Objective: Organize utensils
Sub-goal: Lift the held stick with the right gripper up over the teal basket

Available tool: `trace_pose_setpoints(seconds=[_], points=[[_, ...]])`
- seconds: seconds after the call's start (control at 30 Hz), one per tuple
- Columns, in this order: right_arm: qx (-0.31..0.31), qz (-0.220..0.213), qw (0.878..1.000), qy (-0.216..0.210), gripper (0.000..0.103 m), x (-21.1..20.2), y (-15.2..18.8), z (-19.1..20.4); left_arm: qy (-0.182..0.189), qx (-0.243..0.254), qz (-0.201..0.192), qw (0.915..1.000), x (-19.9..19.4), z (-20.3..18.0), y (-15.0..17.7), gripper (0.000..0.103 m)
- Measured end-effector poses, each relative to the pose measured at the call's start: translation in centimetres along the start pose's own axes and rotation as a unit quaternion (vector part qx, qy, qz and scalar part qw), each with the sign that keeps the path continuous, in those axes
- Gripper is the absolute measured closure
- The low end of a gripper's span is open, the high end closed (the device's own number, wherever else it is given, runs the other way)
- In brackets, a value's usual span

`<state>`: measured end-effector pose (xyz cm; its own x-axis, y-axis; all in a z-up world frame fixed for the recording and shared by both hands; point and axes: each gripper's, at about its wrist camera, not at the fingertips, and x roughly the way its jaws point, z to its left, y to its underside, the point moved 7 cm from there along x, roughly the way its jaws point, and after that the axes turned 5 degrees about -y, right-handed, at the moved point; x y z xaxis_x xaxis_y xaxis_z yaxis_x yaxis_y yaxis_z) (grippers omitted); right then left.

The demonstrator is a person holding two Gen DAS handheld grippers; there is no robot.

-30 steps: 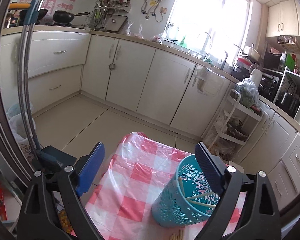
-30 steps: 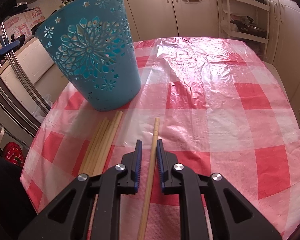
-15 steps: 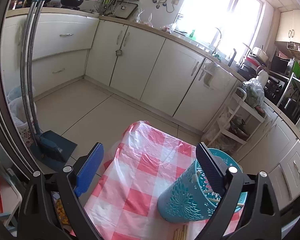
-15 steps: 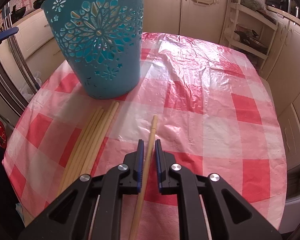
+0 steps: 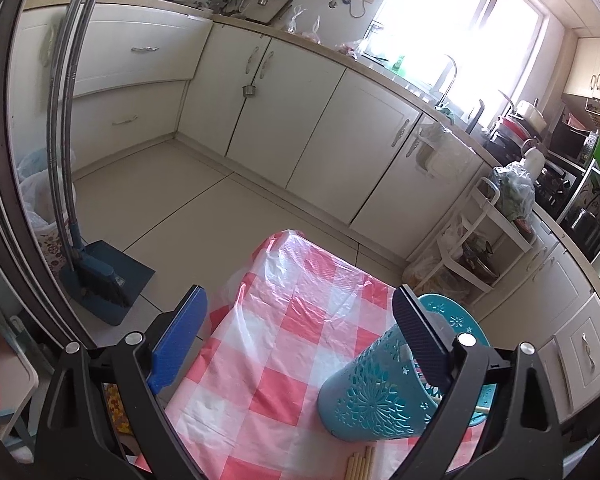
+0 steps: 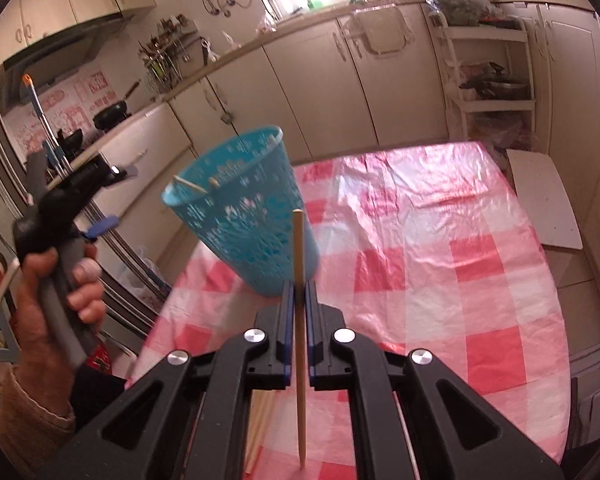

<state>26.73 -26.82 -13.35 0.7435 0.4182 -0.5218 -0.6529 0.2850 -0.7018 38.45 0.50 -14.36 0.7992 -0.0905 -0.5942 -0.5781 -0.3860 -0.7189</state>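
The right gripper (image 6: 298, 300) is pinched shut on one chopstick (image 6: 298, 280), which runs straight up through the jaws, its blunt end at 12 o'clock above the pads and its thin tip well below them. The jaws have just been closing, with the stick between them.

The basket (image 6: 246, 216), teal and lace-cut, lies at about 11 o'clock from the pads, just beyond them, and tilts with its mouth toward 11 o'clock. Two sticks (image 6: 188, 185) already lean inside it against the rim. Judged from this, the held stick's long axis does not yet line up with the mouth; one end must swing up and over the rim before it can drop in.

The left gripper (image 5: 300, 344) stands wide open and holds nothing, though its right finger overlaps the basket's rim in its own view; whether it touches I cannot tell. The right hand is plainly the one to deliver.

More sticks (image 5: 360, 465) lie on the checked cloth (image 6: 440, 240) at 6 o'clock from the basket. In the right view the person's left hand (image 6: 56, 300) on its handle sits at 9 o'clock, clear of the path. The near rim is the only obstacle.
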Motion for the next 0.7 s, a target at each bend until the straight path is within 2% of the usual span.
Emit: trace_pose_setpoints(seconds=[0.13,0.17,0.23,0.33,0.47,0.53,0.57,0.63,0.7], points=[[-0.02,-0.048,0.998,-0.029,0.097,-1.1,-4.0,3.1,0.0,0.0,0.0,1.0,0.0,0.0,0.0,0.013],[-0.026,-0.056,0.998,-0.033,0.101,-1.3,-4.8,3.8,0.0,-0.001,0.0,1.0,0.0,0.0,0.0,0.013],[-0.039,-0.067,0.996,-0.039,0.101,-1.4,-6.0,5.1,0.001,-0.004,0.0,1.0,-0.1,0.0,-0.1,0.013],[-0.051,-0.062,0.996,-0.04,0.101,-1.3,-6.8,5.7,0.003,-0.01,0.003,0.9999,0.0,0.0,0.0,0.013],[-0.031,0.005,1.0,-0.004,0.1,1.3,-4.5,3.4,0.001,-0.015,0.006,0.9999,0.2,0.2,0.0,0.013],[0.006,0.048,0.999,0.02,0.062,3.5,-2.1,0.7,0.0,-0.019,0.009,0.9998,0.3,0.5,0.0,0.013],[0.025,0.056,0.997,0.04,0.038,4.4,-1.1,-0.7,0.002,-0.023,0.012,0.9997,0.4,0.4,0.1,0.013],[0.034,0.078,0.994,0.063,0.045,6.6,0.6,-2.8,0.003,-0.025,0.017,0.9995,0.5,0.5,0.2,0.013],[0.023,0.089,0.991,0.095,0.056,8.8,1.3,-4.3,0.003,-0.022,0.018,0.9996,0.5,0.4,0.4,0.013]])
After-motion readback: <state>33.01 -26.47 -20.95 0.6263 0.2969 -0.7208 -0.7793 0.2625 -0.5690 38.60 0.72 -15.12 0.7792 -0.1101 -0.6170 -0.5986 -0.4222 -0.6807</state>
